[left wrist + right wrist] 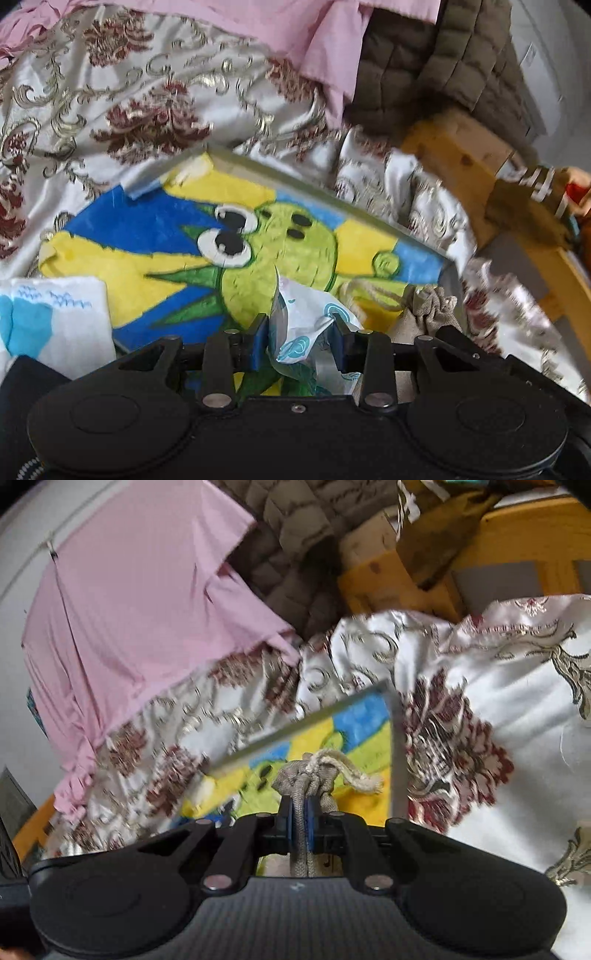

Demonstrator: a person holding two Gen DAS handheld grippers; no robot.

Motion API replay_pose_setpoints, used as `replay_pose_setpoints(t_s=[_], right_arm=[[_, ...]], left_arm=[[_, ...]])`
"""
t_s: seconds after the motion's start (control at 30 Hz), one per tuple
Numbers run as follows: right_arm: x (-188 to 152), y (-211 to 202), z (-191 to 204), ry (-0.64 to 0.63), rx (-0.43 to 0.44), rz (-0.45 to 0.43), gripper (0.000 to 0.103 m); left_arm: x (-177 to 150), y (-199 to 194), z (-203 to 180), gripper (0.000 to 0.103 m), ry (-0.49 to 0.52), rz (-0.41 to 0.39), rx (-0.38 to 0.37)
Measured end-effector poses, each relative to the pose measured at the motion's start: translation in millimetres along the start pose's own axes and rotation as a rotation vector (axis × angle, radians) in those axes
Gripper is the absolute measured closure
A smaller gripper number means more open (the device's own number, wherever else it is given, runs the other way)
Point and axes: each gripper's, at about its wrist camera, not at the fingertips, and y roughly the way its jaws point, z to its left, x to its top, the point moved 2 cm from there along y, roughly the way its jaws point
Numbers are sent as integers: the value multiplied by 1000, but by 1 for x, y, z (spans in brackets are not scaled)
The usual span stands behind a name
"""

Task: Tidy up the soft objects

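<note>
My left gripper (301, 328) is shut on a crumpled white packet (299, 306) with teal print, held just above a painted canvas (147, 258) showing a green cartoon creature on yellow and blue. A beige drawstring pouch (428, 306) shows over the canvas's right part. In the right wrist view my right gripper (301, 814) is shut on that pouch (306, 775). Its gathered neck and pale cord (351, 771) stick out past the blue pads. The pouch hangs over the canvas (332, 731).
The canvas lies on a white satin bedspread (110, 110) with maroon and gold flowers. A white and blue packet (55, 317) lies at the canvas's left. A pink cloth (129, 609) and a brown quilted jacket (443, 66) lie behind. A yellow wooden frame (461, 158) stands right.
</note>
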Motion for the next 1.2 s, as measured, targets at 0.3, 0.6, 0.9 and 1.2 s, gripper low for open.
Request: replay_pose_setpoints(t_s=[0.3, 0.6, 0.9, 1.2], right_arm=[[-4, -2, 10, -92, -67, 48, 58], [-4, -48, 27, -184, -112, -22, 19], [-7, -124, 57, -225, -73, -172, 0], [-47, -193, 110, -432, -157, -363, 0]], left_arm=[[-5, -9, -2, 49, 30, 2, 57], [-10, -52, -9, 27, 38, -64, 62], [-26, -149, -10, 3, 88, -263, 47], [-61, -241, 5, 1, 119, -397, 57]])
